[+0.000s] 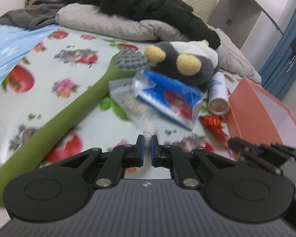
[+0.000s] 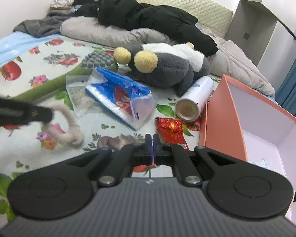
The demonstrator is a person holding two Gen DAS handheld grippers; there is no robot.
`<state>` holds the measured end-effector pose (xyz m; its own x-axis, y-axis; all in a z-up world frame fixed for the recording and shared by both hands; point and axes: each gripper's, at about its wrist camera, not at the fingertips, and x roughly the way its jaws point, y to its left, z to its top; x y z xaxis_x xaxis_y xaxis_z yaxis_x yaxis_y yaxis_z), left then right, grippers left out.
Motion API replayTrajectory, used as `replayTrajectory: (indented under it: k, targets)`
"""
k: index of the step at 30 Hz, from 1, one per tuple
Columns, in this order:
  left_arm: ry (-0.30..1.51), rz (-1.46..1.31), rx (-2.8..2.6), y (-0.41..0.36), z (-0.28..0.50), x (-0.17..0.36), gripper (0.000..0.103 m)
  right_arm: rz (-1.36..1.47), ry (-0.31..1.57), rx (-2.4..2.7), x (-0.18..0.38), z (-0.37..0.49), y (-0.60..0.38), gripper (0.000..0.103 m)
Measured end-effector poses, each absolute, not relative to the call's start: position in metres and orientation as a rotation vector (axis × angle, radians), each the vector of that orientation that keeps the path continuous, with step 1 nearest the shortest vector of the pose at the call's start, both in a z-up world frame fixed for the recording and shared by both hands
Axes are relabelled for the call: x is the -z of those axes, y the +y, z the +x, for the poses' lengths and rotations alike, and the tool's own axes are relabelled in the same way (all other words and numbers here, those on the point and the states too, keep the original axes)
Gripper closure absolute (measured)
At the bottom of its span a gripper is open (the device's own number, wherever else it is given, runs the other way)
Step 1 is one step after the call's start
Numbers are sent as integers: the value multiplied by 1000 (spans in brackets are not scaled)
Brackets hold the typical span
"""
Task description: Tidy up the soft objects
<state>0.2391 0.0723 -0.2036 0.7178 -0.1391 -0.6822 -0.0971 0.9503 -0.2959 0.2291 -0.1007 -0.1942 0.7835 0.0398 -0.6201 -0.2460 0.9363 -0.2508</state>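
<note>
My left gripper [image 1: 147, 138] is shut on a pale beige knotted soft rope loop [image 2: 69, 122], which hangs from it just above the flowered bedsheet [image 1: 49, 63]. In the right wrist view that gripper [image 2: 47, 116] comes in blurred from the left. My right gripper [image 2: 152, 137] is shut just in front of a red foil wrapper [image 2: 169, 128]. A thin pink sliver shows in its slit, and I cannot tell what it is. A grey and white plush toy [image 2: 163, 65] with yellow feet lies farther back. An open salmon box [image 2: 223, 118] stands at the right.
A long green massage stick [image 1: 69, 108] with a grey knobbed head lies diagonally on the left. A blue and red plastic packet [image 2: 120, 96], a clear zip bag [image 2: 77, 92] and a white spray can [image 2: 193, 100] lie mid-bed. A grey quilt [image 2: 100, 31] and a black jacket [image 2: 148, 15] are heaped by the headboard.
</note>
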Motion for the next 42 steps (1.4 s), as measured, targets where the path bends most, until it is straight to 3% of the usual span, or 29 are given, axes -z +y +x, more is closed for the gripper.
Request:
replayTrajectory:
  k: [1, 2, 3, 5, 14, 16, 18, 21, 42]
  targets:
    - [778, -329, 17, 74, 233, 206, 95, -333, 657, -142, 196, 230, -101, 96]
    - [782, -338, 9, 76, 227, 207, 95, -336, 658, -126, 198, 233, -102, 84]
    - [785, -345, 3, 78, 222, 209, 95, -341, 657, -114, 200, 234, -101, 66]
    - [790, -351, -8, 81, 215, 211, 95, -342, 648, -98, 204, 238, -102, 57]
    - [817, -342, -21, 89, 213, 227, 95, -429, 665, -29, 237, 270, -95, 62]
    - [824, -341, -22, 89, 214, 230, 95, -466, 659, -13, 243, 275, -93, 72]
    - [823, -344, -26, 90, 216, 233, 95, -479, 678, -12, 248, 279, -93, 90]
    - [819, -345, -26, 91, 219, 234, 95, -481, 674, -15, 248, 279, -93, 97]
    - [832, -377, -32, 98, 133, 219, 95, -469, 734, -313, 191, 143, -85, 98]
